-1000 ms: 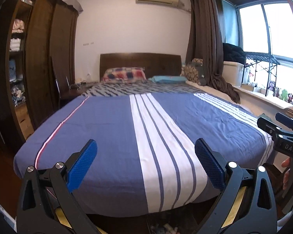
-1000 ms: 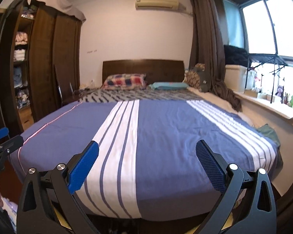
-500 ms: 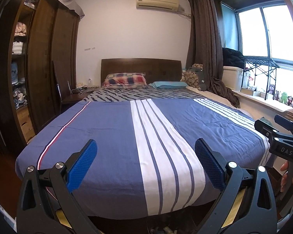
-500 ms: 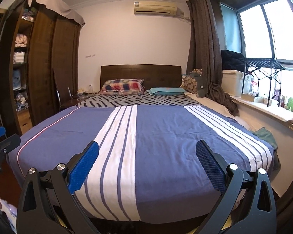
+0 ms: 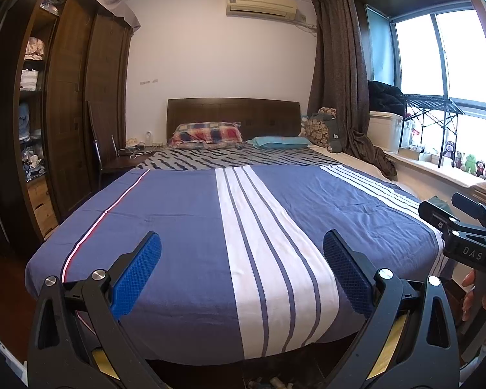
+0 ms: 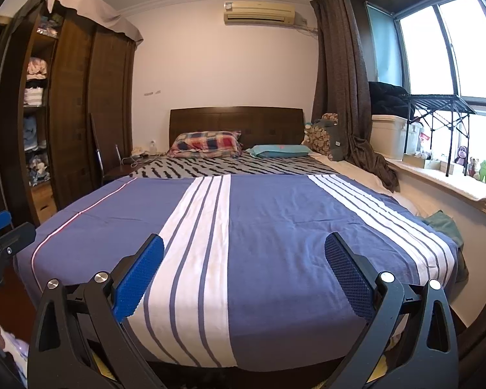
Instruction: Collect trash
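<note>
My left gripper (image 5: 241, 275) is open and empty, held at the foot of a bed with a blue and white striped cover (image 5: 184, 227). My right gripper (image 6: 243, 275) is open and empty too, beside it at the same foot edge. The right gripper also shows at the right edge of the left wrist view (image 5: 463, 236). The left gripper shows at the left edge of the right wrist view (image 6: 3, 240). Small items lie on the floor under the bed's foot (image 5: 269, 382), too dark to identify. No trash shows on the bed.
A dark wooden wardrobe (image 5: 68, 103) with open shelves stands on the left. Pillows (image 5: 207, 134) lie by the headboard. A window sill (image 6: 453, 184) with small toys, a white bin and a black rack runs along the right. A green cloth (image 6: 444, 223) lies at the bed's right edge.
Both grippers have risen and tilted up a little, so more of the bed top and the room shows. Both stay open.
</note>
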The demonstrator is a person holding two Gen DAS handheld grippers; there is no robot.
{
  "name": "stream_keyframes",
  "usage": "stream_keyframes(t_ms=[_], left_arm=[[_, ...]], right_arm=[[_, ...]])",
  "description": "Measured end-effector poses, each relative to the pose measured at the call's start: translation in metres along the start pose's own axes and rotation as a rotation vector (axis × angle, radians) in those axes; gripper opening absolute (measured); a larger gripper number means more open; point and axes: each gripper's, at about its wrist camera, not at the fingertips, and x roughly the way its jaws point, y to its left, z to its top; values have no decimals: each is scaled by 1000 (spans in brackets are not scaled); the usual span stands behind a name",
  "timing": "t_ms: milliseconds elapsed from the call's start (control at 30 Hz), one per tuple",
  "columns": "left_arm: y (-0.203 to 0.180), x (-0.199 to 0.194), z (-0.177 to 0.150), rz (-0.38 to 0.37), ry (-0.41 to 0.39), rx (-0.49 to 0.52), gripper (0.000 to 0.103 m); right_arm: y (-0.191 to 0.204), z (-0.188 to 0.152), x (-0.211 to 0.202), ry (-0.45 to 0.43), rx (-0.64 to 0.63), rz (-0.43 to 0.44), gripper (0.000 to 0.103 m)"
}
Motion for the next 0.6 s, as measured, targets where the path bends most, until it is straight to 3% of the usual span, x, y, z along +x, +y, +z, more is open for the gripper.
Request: stream_keyframes(t_ms=[600], left_arm=[[0,-3,2,-2,-3,-1,95]], right_arm=[[1,-1,1,6,3,7,100]])
